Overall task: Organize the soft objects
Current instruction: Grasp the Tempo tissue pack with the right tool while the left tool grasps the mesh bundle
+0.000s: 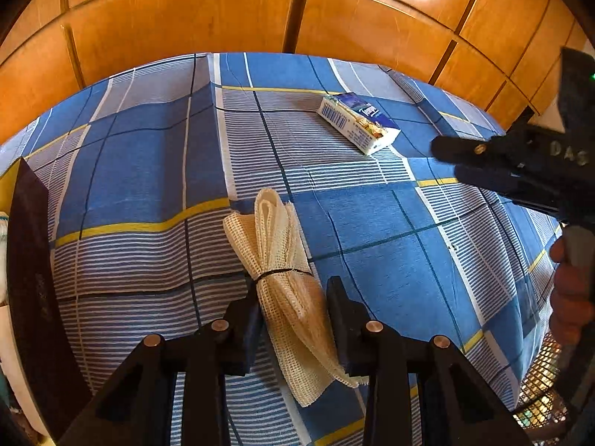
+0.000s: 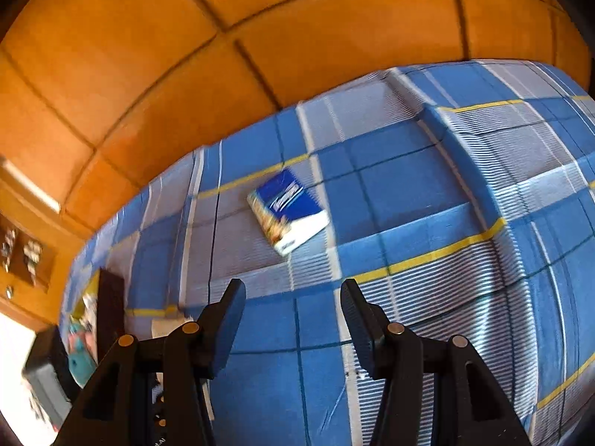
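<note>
A cream mesh cloth bundle, folded and tied round its middle with a dark band, lies on the blue checked cloth. My left gripper is shut on its near half, one pad pressed on each side. A blue-and-white tissue pack lies farther back on the cloth; in the right wrist view the tissue pack sits ahead of my right gripper. That gripper is open and holds nothing. From the left wrist view the right gripper hovers at the right, just beside the pack.
Orange wooden panels rise behind the cloth's far edge. A dark box wall stands at the left, with coloured items beside the box in the right wrist view. A person's hand grips the right handle. A metal mesh surface shows at bottom right.
</note>
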Available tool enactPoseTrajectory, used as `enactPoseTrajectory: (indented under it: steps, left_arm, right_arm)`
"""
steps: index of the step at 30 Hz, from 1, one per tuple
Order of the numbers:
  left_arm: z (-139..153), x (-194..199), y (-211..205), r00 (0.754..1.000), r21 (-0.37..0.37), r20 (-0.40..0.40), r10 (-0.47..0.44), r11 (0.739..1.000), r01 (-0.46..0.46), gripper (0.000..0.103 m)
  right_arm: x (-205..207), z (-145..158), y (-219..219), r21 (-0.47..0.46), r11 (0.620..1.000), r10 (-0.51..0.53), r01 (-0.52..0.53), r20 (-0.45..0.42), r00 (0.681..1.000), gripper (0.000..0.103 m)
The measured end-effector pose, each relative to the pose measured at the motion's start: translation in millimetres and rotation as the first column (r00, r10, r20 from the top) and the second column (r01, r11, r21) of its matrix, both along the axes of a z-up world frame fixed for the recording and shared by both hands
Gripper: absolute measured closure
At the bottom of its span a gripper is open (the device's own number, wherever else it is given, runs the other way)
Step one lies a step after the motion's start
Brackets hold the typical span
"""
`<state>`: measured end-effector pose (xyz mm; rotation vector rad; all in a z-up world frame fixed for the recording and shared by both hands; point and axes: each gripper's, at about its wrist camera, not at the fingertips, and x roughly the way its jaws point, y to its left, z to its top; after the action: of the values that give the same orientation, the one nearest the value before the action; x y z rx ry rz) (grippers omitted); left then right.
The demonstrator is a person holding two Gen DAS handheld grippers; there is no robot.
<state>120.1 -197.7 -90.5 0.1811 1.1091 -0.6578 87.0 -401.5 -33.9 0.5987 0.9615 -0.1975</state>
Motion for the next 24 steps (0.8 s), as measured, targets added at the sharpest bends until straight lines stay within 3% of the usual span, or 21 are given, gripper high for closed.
enactPoseTrajectory:
  steps: [5,8,9,14,20,21,24]
  left_arm:
    - [0,-2,4,1.000,-0.025,0.008,0.008,1.000,-0.008,0.069]
    - [-1,0,3,1.000,-0.038,-0.001,0.022,0.999,-0.022,0.068]
    - [-1,-1,3,1.000,-0.039,0.000,0.023,0.999,-0.023,0.068]
    - [-1,-2,2,1.000,-0.048,0.007,0.026,0.999,-0.025,0.068]
    - [0,-1,5,0.999,-0.074,-0.003,0.045,0.996,-0.045,0.067]
    - [0,-2,5,0.999,-0.073,0.000,0.045,0.996,-0.045,0.067]
    - [0,-3,4,0.999,-0.069,0.002,0.044,0.997,-0.044,0.067]
  right_arm:
    - [30,-1,13,-0.125,0.983,0.125,-0.133,-0.069,0.990,0.048]
    - [60,-1,20,-0.216,0.949,0.206,-0.228,-0.118,0.971,0.029]
    - [73,-3,24,-0.238,0.932,0.246,-0.274,-0.141,0.959,0.028]
    - [110,-18,27,-0.314,0.887,0.273,-0.337,-0.233,0.933,0.027]
    - [131,-45,22,-0.329,0.874,0.255,-0.357,-0.316,0.914,0.028]
    - [131,-46,22,-0.327,0.875,0.255,-0.356,-0.314,0.915,0.044]
    - [125,-45,23,-0.311,0.888,0.253,-0.338,-0.283,0.925,0.047]
